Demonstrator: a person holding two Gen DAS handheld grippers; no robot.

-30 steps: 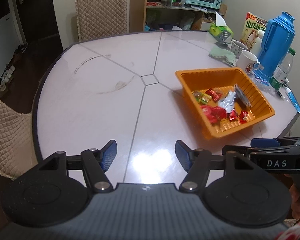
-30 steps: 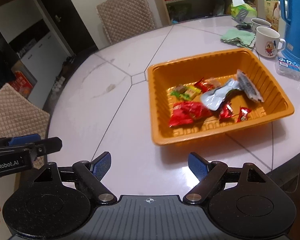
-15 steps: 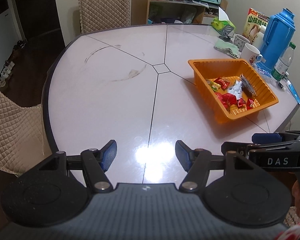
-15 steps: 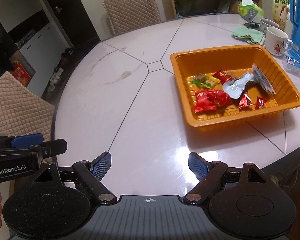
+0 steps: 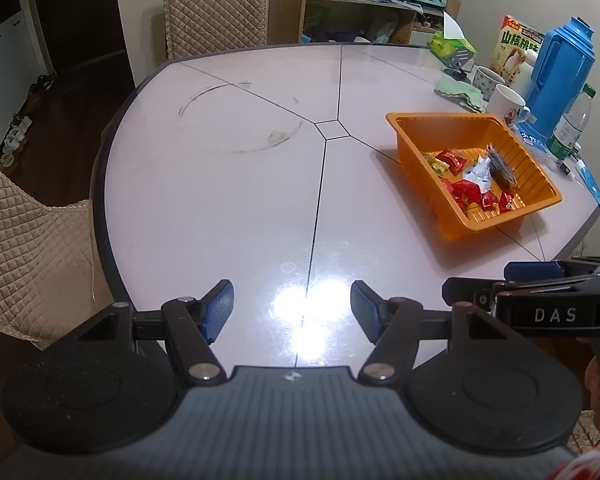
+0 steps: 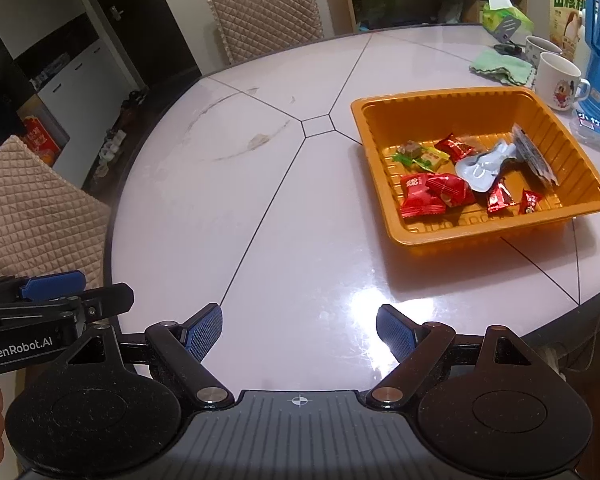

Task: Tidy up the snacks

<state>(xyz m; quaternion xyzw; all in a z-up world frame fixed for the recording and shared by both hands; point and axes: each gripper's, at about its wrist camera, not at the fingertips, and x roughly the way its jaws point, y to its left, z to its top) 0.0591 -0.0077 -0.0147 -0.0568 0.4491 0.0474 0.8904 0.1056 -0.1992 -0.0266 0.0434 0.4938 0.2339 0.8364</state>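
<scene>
snacks in tray, both hand-held grippers empty
the tray [image 6: 384, 168] sits near the worktop's [image 6: 260, 208] right edge, long axis running from near edge to far, snacks [image 6: 436, 192] inside; left hand-held gripper [image 5: 292, 310] and right hand-held gripper [image 6: 299, 332] gape wide over the near edge, well apart from it.

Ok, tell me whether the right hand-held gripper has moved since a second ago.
Yes. The right hand-held gripper has backed away from the orange tray: more bare table now lies between them.
</scene>
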